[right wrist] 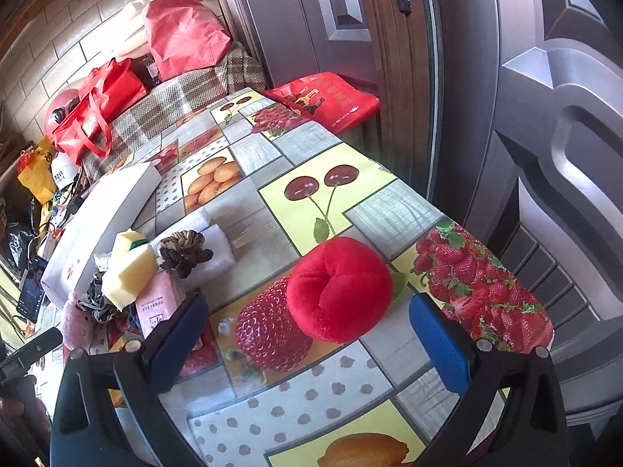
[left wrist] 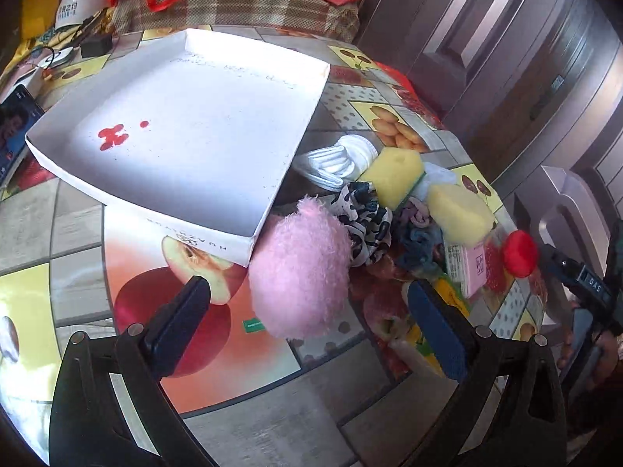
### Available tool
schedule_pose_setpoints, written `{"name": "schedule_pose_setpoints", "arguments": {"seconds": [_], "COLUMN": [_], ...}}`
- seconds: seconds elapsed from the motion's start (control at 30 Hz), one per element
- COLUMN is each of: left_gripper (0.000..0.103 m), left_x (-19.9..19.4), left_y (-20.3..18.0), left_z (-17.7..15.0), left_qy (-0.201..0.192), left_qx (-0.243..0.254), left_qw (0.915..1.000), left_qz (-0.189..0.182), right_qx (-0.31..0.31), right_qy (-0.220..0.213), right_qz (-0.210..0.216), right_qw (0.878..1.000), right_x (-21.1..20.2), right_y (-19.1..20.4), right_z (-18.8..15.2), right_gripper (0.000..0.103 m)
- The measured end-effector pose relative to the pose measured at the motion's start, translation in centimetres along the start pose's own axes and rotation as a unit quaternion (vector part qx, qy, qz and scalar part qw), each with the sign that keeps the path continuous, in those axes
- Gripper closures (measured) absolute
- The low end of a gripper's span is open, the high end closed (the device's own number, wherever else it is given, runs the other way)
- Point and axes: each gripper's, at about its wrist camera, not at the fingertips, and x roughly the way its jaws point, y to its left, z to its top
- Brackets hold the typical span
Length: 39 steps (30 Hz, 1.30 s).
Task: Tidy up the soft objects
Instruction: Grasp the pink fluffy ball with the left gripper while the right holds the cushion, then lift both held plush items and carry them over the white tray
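Observation:
A fluffy pink plush (left wrist: 300,268) lies on the table between my left gripper's (left wrist: 307,292) open fingers, beside the corner of a white shallow box (left wrist: 268,194). Behind it lie a black-and-white scrunchie (left wrist: 366,229), two yellow sponges (left wrist: 393,171), white cloth (left wrist: 338,159) and a pink tissue pack (left wrist: 477,268). A red plush ball (right wrist: 338,288) sits on the table just ahead of my right gripper (right wrist: 307,303), which is open around it without touching. The red ball also shows in the left wrist view (left wrist: 520,253). The pile shows at left in the right wrist view, with a brown knotted item (right wrist: 183,253).
The table has a fruit-print cloth (right wrist: 323,190). A phone (left wrist: 15,124) lies at the table's left edge. Red bags (right wrist: 97,105) and a plaid cushion (left wrist: 241,4) sit behind. A metal door (right wrist: 545,116) stands close on the right.

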Motion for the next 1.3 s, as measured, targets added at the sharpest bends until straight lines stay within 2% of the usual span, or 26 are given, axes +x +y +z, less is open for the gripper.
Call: {"name": "schedule_pose_setpoints", "arguments": {"seconds": [0.1, 0.17, 0.2, 0.33, 0.57, 0.6, 0.7, 0.8, 0.87, 0.93, 1.03, 1.17, 1.3], "left_gripper": [0.011, 0.031, 0.055, 0.056, 0.056, 0.056, 0.056, 0.056, 0.056, 0.056, 0.056, 0.056, 0.056], "left_x": [1.4, 2.2, 2.5, 2.0, -0.3, -0.8, -2.8, -5.2, -7.3, -9.7, -13.6, -19.1, -22.3], "left_y": [0.2, -0.1, -0.3, -0.9, -1.2, -1.3, -1.5, -1.5, -1.6, -2.0, -3.3, -5.2, -5.1], "left_z": [0.7, 0.9, 0.8, -0.1, -1.1, -1.0, -0.2, 1.0, 2.6, 4.6, 8.2, 13.0, 13.6], "left_qy": [0.012, 0.021, 0.029, 0.024, 0.010, 0.004, -0.019, -0.050, -0.079, -0.112, -0.165, -0.231, -0.264], "left_qx": [-0.028, -0.031, -0.025, -0.009, 0.000, 0.001, 0.006, 0.009, 0.016, 0.026, 0.054, 0.079, 0.078], "left_qw": [0.9995, 0.9993, 0.9992, 0.9996, 0.9997, 0.9996, 0.9990, 0.9975, 0.9953, 0.9914, 0.9821, 0.9657, 0.9556], "left_qz": [-0.003, 0.006, 0.009, 0.013, 0.024, 0.026, 0.039, 0.049, 0.055, 0.063, 0.074, 0.089, 0.105], "right_qx": [0.001, -0.002, -0.005, -0.021, -0.081, -0.088, -0.117, -0.115, -0.106, -0.100, -0.085, -0.080, -0.088], "right_qy": [0.000, -0.003, -0.005, 0.010, 0.052, 0.064, 0.110, 0.107, 0.074, 0.019, -0.073, -0.182, -0.246], "right_qz": [-0.002, -0.007, -0.011, -0.011, -0.028, -0.038, -0.056, -0.028, -0.009, 0.022, 0.081, 0.150, 0.196], "right_qw": [1.000, 1.000, 1.000, 1.000, 0.995, 0.993, 0.985, 0.987, 0.992, 0.995, 0.990, 0.969, 0.945], "right_x": [-0.2, -0.3, -0.4, 0.2, 4.5, 5.3, 7.0, 5.7, 3.4, 0.1, -5.6, -12.8, -17.6], "right_y": [-0.5, -0.8, -1.0, -1.7, -0.2, 0.0, 0.6, 0.9, 1.5, 3.0, 5.6, 9.6, 13.1], "right_z": [0.1, 0.3, 0.4, 0.9, 1.8, 1.7, 1.0, 1.1, 2.3, 4.3, 8.0, 12.6, 14.8], "right_gripper": [0.000, 0.000, 0.000, 0.000, 0.000, 0.004, 0.039, 0.048, 0.048, 0.048, 0.048, 0.048, 0.047]}}
